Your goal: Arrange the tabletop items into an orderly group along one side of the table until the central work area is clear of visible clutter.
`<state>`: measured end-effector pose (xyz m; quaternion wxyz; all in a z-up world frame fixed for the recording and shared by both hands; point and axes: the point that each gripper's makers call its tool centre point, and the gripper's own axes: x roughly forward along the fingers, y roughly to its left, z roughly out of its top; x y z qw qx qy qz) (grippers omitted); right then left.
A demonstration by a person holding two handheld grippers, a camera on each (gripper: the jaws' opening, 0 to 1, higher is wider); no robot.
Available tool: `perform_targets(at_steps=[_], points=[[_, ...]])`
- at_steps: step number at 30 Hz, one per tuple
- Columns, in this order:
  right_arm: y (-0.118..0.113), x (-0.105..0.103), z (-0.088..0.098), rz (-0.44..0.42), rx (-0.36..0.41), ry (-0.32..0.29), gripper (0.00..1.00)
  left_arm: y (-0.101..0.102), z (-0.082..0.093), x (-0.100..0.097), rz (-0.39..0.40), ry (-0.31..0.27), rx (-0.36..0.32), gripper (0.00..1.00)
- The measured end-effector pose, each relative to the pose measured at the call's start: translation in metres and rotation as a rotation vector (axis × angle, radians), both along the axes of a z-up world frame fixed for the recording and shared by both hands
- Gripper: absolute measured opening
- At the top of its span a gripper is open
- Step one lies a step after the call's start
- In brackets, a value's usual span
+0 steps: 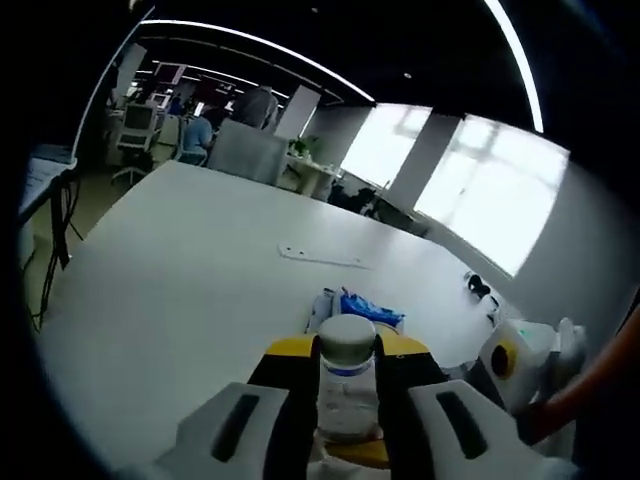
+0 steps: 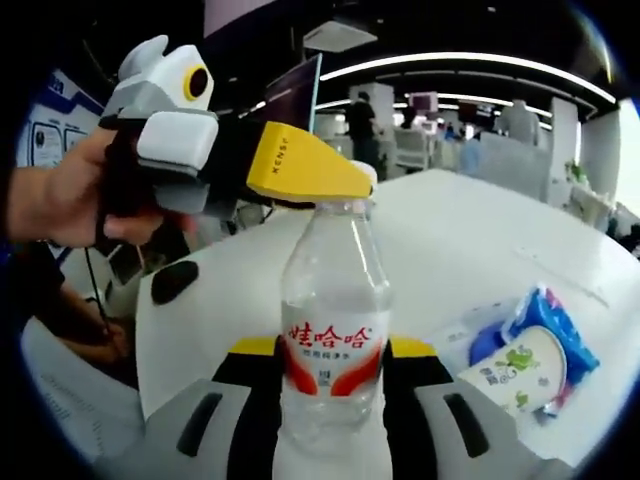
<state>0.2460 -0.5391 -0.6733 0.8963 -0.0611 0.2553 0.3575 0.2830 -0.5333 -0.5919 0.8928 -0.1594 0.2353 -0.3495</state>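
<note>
A: Nearest first, what are the claws doing?

B: In the right gripper view, the right claw [image 2: 330,400] is closed on the body of a clear water bottle [image 2: 333,330] with a red label, held upright between its jaws. The left claw [image 2: 345,185] comes in from the left of that view, its yellow tip at the bottle's cap [image 2: 362,172]. In the left gripper view, the left claw [image 1: 347,395] has that cap [image 1: 347,338] between its jaws and looks clamped on it, though I would not swear to the contact.

A: So both are on the one bottle. Where is it?

B: Held up above the white counter [image 1: 200,260], not standing on it.

A: How far along is the tidying?

B: Early, I judge. Just past the bottle lie a blue packet [image 2: 545,320] and a white paper cup [image 2: 515,370] on its side, close together but loose. Nothing forms a neat row along an edge yet.

A: What is farther out?

B: A flat white strip [image 1: 322,256] mid-counter and a small dark object [image 1: 478,285] near the far edge. Beyond, office desks and people.

A: Anything in the way?

B: The packet and cup sit close under the bottle's path.
</note>
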Motion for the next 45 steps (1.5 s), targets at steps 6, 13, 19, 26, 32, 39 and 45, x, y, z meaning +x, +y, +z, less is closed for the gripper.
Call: perform_targets(at_steps=[6,13,19,26,32,39,45], points=[[-0.003,-0.005,0.0,-0.004,-0.015,0.007,0.35,-0.005,0.004,-0.009,-0.027,-0.025,0.031,0.2],[-0.006,-0.014,0.001,0.021,-0.027,0.015,0.37,-0.011,0.007,-0.019,-0.06,-0.052,0.078,0.2],[-0.007,-0.023,0.002,0.032,-0.032,0.023,0.4,-0.017,0.009,-0.028,-0.11,-0.091,0.137,0.2],[-0.009,-0.033,0.003,0.041,-0.019,0.053,0.39,-0.022,0.01,-0.037,-0.143,-0.106,0.185,0.2],[-0.011,-0.04,0.009,0.047,-0.006,0.048,0.37,-0.023,0.01,-0.043,-0.161,-0.12,0.225,0.2],[-0.012,-0.043,0.014,0.053,0.003,0.052,0.35,-0.022,0.01,-0.048,-0.164,-0.129,0.259,0.21],[-0.007,-0.053,0.016,0.078,0.005,0.062,0.35,-0.015,0.009,-0.05,-0.149,-0.137,0.289,0.21]])
